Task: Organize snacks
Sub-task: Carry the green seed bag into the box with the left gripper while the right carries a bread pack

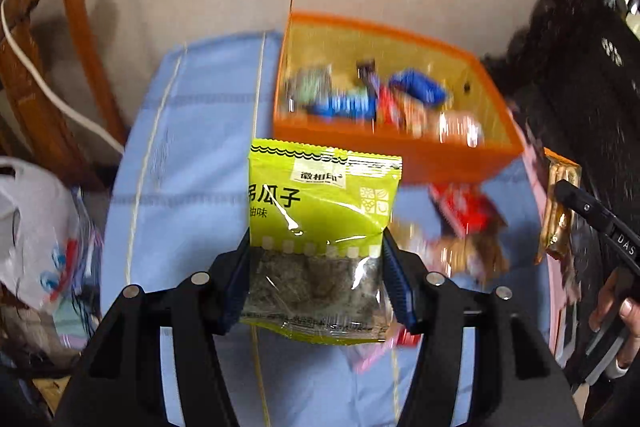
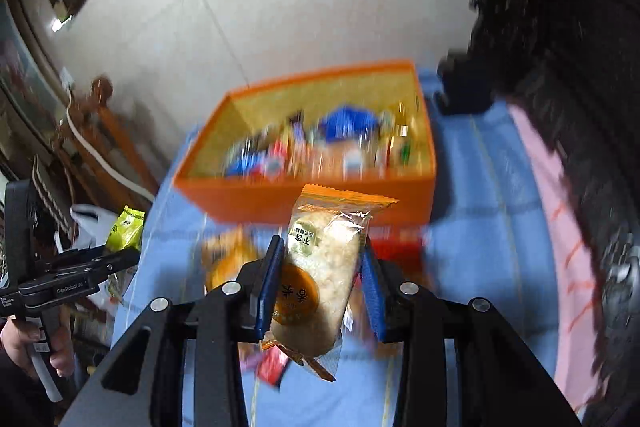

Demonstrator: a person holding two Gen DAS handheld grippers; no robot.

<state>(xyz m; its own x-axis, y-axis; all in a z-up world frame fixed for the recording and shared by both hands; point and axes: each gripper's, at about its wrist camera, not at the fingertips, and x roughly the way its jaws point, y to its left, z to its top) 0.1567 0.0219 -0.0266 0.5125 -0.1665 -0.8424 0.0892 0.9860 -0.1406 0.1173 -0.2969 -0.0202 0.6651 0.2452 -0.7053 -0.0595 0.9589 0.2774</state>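
Between my left pads sits the green seed packet [image 1: 320,227], pinched across its lower, clear-windowed half, its long axis running straight out along the fingers so the printed top points at the orange bin [image 1: 460,159]. My left gripper [image 1: 316,279] stands roughly half open, closed against the packet's width. My right gripper [image 2: 320,287] is much narrower, clamped on the rice cracker pack [image 2: 320,275], which also lies lengthwise along the fingers, tilted a little, its crimped orange end toward the same bin.

Both packs hang above the blue cloth [image 1: 192,147], clear of it, and the bin lies just beyond each of them. From the left view its near wall is right behind the packet's top and its bulk spreads off to the right; from the right view it sits dead ahead. I judge the right hand slightly better lined up, so the left would need to swing rightward to drop inside.

Inside the bin is a jumble of wrapped snacks, blue, red and pale ones, too blurred to name. More loose snacks [image 1: 468,223] remain on the cloth in front of the bin, under my grippers. A white plastic bag [image 1: 36,227] sits off the left edge of the cloth.
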